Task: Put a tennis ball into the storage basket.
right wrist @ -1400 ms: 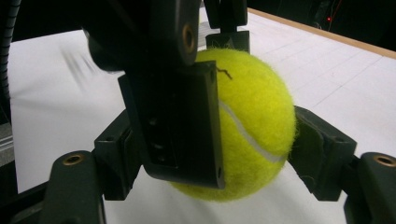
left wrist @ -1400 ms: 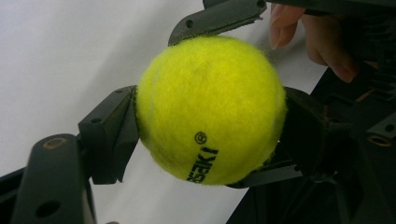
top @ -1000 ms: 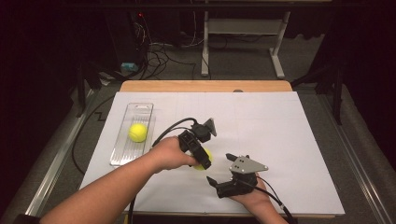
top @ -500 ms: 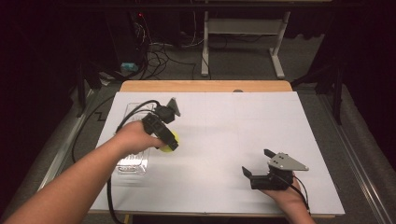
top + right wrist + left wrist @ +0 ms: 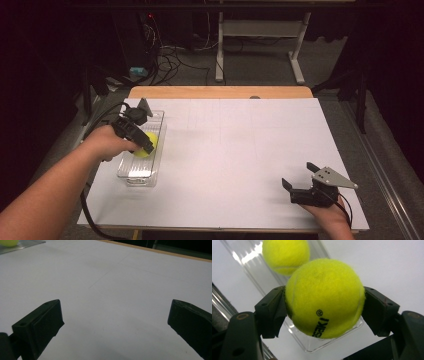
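My left gripper (image 5: 324,305) clamps a ball (image 5: 324,298) at its widest: light, fuzzy, springy. My right gripper (image 5: 115,325) gapes empty.

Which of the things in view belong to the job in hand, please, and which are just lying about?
Part of the job:
- tennis ball clamped in the left gripper
- clear tray below it
- second tennis ball already in that tray

Just lying about:
- right gripper, open and holding nothing, low over the white table cover
- cables on the floor beyond the table
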The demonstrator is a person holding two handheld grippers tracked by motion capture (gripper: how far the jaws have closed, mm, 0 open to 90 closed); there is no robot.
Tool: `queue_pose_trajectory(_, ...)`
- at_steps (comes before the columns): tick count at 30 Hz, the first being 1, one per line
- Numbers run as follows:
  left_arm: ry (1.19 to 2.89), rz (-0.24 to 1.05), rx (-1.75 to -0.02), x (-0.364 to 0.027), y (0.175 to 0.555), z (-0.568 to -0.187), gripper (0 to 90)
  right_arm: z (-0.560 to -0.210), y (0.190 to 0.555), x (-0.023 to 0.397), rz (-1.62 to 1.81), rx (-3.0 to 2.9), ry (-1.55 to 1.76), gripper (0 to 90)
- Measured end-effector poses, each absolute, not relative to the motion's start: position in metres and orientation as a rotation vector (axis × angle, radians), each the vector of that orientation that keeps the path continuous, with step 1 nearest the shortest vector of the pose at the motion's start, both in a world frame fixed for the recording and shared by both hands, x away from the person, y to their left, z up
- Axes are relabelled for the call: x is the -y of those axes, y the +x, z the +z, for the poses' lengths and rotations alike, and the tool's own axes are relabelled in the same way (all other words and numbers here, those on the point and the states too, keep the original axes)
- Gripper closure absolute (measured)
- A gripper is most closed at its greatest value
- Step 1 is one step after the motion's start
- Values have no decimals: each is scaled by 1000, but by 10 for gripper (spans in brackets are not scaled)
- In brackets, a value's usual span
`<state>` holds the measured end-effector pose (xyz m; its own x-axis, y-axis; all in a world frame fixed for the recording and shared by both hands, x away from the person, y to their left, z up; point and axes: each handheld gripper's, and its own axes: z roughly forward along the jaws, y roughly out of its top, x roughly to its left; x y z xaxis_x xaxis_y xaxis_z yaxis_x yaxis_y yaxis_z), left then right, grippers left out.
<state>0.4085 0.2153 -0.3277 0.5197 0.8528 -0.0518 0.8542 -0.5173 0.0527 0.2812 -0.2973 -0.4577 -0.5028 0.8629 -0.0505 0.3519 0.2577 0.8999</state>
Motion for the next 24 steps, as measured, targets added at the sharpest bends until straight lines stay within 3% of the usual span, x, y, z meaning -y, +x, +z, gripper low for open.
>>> queue_pose_trajectory(14,2721,-26,-1530,-220,401,-364,259,-460,281,293,1200,-2001,1086,2)
queue_pose_trajectory(19,2681,3,-1471,-216,402,-340,24,-461,281,292,1197,-2006,1086,2)
queue_pose_trajectory(24,2692,14,-1404,-199,401,-330,6,-461,281,291,1197,-2007,1083,2)
